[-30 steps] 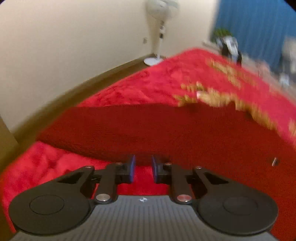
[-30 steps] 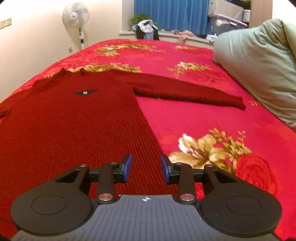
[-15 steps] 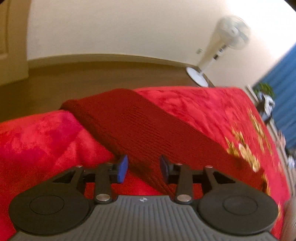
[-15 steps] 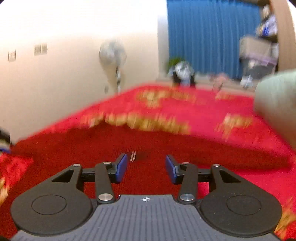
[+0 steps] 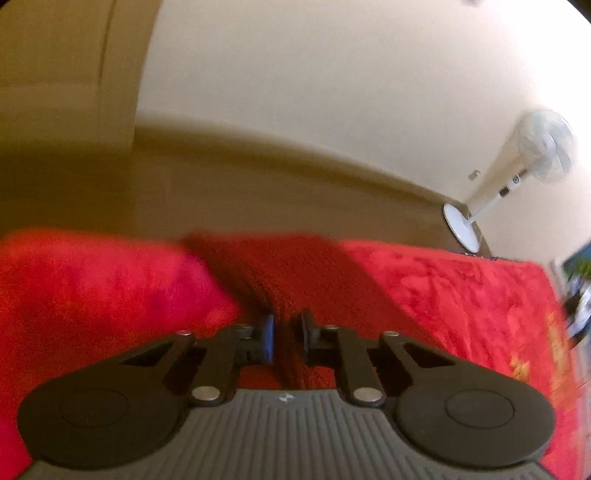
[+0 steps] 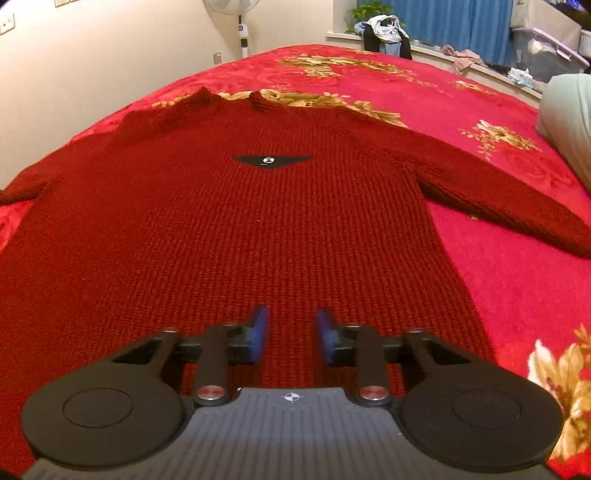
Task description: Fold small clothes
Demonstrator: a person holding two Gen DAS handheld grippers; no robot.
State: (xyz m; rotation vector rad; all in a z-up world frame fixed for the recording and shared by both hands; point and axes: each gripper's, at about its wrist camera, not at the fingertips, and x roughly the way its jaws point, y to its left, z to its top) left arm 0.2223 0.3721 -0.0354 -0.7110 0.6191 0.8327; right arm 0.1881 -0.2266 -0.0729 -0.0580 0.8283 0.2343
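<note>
The left gripper (image 5: pixel 286 336) tilts downward, its fingers (image 5: pixel 267 338) having just closed until only a narrow slot remains, pinching a bunched red sleeve (image 5: pixel 288 273) that runs off toward 12 o'clock. The right gripper (image 6: pixel 291 336) also tilts down, level across from 9 to 3 o'clock. Its blue-padded fingers (image 6: pixel 258 332), slightly blurred, have just been closing yet stand visibly apart over the sweater (image 6: pixel 258 221), with no fold gathered between them.

The sweater (image 6: pixel 258 221) lies flat on the bedspread (image 6: pixel 498 280), collar toward the fan (image 6: pixel 236 14), pillow (image 6: pixel 569 122) to its right.
</note>
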